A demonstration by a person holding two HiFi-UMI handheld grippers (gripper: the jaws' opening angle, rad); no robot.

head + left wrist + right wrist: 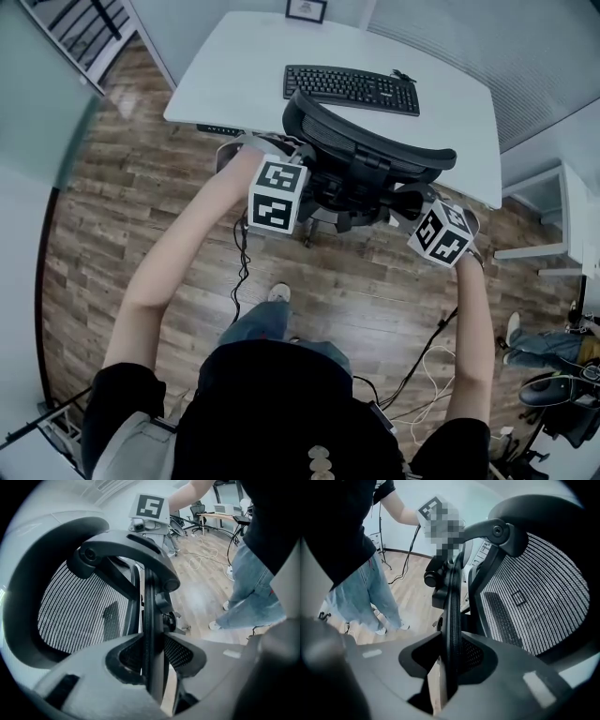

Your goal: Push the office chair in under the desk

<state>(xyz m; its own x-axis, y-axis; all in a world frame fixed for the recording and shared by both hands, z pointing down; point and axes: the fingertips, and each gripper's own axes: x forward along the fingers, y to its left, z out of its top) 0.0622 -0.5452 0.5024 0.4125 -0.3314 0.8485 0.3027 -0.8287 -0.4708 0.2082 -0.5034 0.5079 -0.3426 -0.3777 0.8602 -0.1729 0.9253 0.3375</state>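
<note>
The black mesh office chair [367, 153] stands against the white desk [246, 58], its headrest over the desk's front edge. My left gripper [294, 171] sits at the left side of the chair's back and my right gripper [420, 212] at the right side. In the left gripper view the gripper [152, 667] is shut on the thin black rim of the backrest [150, 611], with the mesh [79, 616] to its left. In the right gripper view the gripper [451, 663] clamps the opposite rim [453, 602], beside the mesh [534, 597].
A black keyboard [352, 89] and a small picture frame [306, 9] lie on the desk. A low white cabinet [553, 208] stands at the right. Cables [427, 361] trail over the wood floor. Another person's legs [536, 347] and a second chair [562, 405] are at the lower right.
</note>
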